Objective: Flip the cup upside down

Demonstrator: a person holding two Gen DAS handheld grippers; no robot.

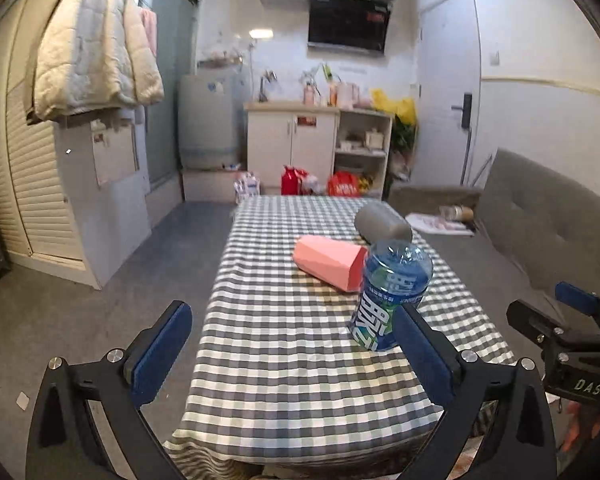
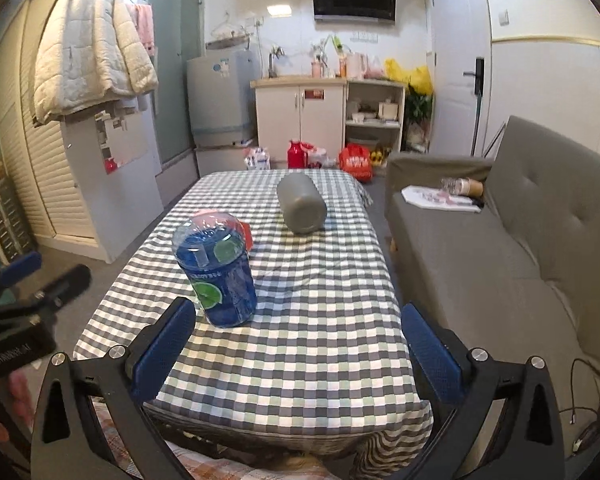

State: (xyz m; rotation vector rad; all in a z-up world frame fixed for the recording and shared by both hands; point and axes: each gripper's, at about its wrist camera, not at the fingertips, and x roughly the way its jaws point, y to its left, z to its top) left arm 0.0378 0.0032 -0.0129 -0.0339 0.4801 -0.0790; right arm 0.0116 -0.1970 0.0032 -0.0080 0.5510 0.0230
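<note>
A pink faceted cup (image 1: 329,262) lies on its side on the checked tablecloth (image 1: 284,344), mouth toward the right. In the right wrist view only a sliver of it (image 2: 247,235) shows behind the blue bottle (image 2: 220,270). A grey cup (image 1: 382,223) also lies on its side farther back; it also shows in the right wrist view (image 2: 302,208). My left gripper (image 1: 292,356) is open and empty at the table's near edge. My right gripper (image 2: 298,354) is open and empty, also at the near edge, and shows in the left wrist view (image 1: 556,320).
A blue plastic bottle (image 1: 390,296) stands upright in front of the pink cup. A grey sofa (image 2: 500,248) runs along the table's right side. Cabinets, a small fridge (image 2: 220,100) and bags stand beyond the table's far end. The floor lies to the left.
</note>
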